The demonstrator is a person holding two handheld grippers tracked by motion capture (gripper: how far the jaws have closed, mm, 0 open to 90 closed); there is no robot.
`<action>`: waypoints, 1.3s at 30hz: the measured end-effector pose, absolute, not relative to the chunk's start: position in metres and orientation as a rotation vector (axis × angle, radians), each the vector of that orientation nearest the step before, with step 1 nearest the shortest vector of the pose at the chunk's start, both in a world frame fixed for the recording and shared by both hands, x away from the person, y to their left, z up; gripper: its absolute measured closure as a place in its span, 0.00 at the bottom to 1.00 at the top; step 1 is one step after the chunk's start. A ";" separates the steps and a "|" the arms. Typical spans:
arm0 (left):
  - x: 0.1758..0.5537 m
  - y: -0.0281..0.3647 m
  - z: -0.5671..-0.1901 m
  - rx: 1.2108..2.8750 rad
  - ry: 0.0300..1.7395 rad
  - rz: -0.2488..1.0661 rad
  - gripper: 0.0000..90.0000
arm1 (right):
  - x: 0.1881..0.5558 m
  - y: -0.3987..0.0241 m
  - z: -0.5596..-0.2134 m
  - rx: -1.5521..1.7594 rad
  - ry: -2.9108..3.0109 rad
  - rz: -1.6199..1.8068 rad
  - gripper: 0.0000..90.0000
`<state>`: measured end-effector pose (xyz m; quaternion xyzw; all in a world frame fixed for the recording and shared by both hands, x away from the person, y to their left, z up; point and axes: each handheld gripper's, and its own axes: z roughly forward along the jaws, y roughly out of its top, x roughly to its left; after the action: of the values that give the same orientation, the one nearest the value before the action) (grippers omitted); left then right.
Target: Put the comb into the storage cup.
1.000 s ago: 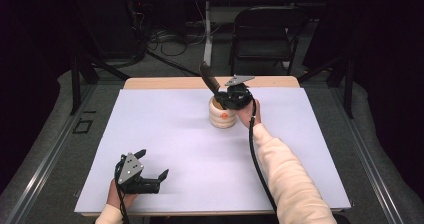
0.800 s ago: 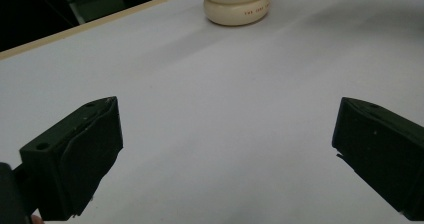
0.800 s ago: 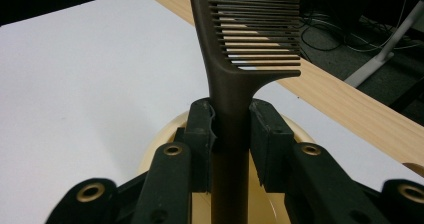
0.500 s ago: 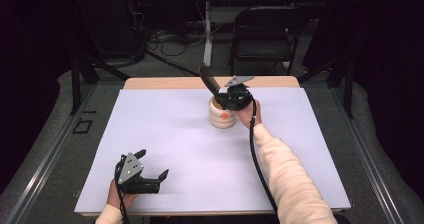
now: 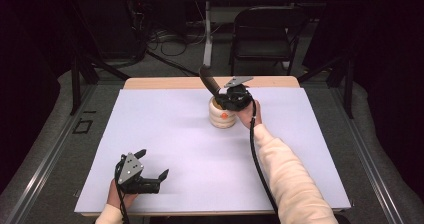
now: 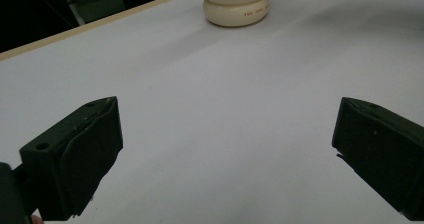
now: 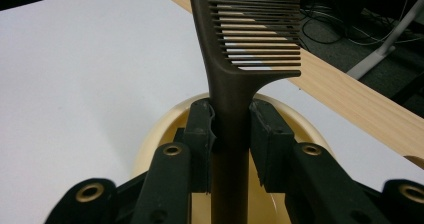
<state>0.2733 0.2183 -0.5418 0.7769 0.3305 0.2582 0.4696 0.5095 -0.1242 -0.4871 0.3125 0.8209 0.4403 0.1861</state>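
Right gripper view gives us the clearest look at the comb (image 7: 235,49): a dark brown comb with its teeth at the top centre of the frame and its handle running straight down between the two black jaws of the right gripper (image 7: 231,134), which are clamped on the handle from both sides. Beneath the jaws sits the cream cup (image 7: 165,129), its rim curving around the handle, so the lower end of the comb seems to hang inside or just over the opening; we cannot see the handle's tip, so whether it touches the bottom is unclear.

In the high view the cup (image 5: 222,117) stands in the upper middle of the white sheet (image 5: 175,134) covering the table (image 5: 165,82), with the comb (image 5: 208,82) slanting up and to the left out of the right gripper (image 5: 226,101).

Our chief worry is the cup itself. It looks light and stands free, so any sideways pull on the comb while the handle is inside could lever against the rim and tip or drag it. The grip is narrow, on a smooth handle, so the comb could also swivel or slip if bumped against the rim.

At the lower left of the high view the left gripper (image 5: 150,176) rests low on the sheet, well apart from the cup; in the left gripper view its jaws gape wide with nothing between them, so it could not steady the cup (image 6: 235,6) in time.
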 end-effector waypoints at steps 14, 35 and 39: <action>0.273 0.219 -0.542 1.904 0.812 0.635 0.00 | 0.510 -0.126 -0.487 0.870 2.311 1.234 0.74; 0.273 0.218 -0.542 1.901 0.812 0.631 0.00 | 0.494 -0.138 -0.464 0.905 2.362 1.245 0.19; 0.274 0.218 -0.542 1.901 0.812 0.633 0.00 | 0.489 -0.142 -0.461 0.901 2.376 1.250 0.17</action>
<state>0.2736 0.2181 -0.5418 0.7760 0.3314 0.2584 0.4703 0.4894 -0.1424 -0.4613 0.3144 0.8289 0.4362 0.1543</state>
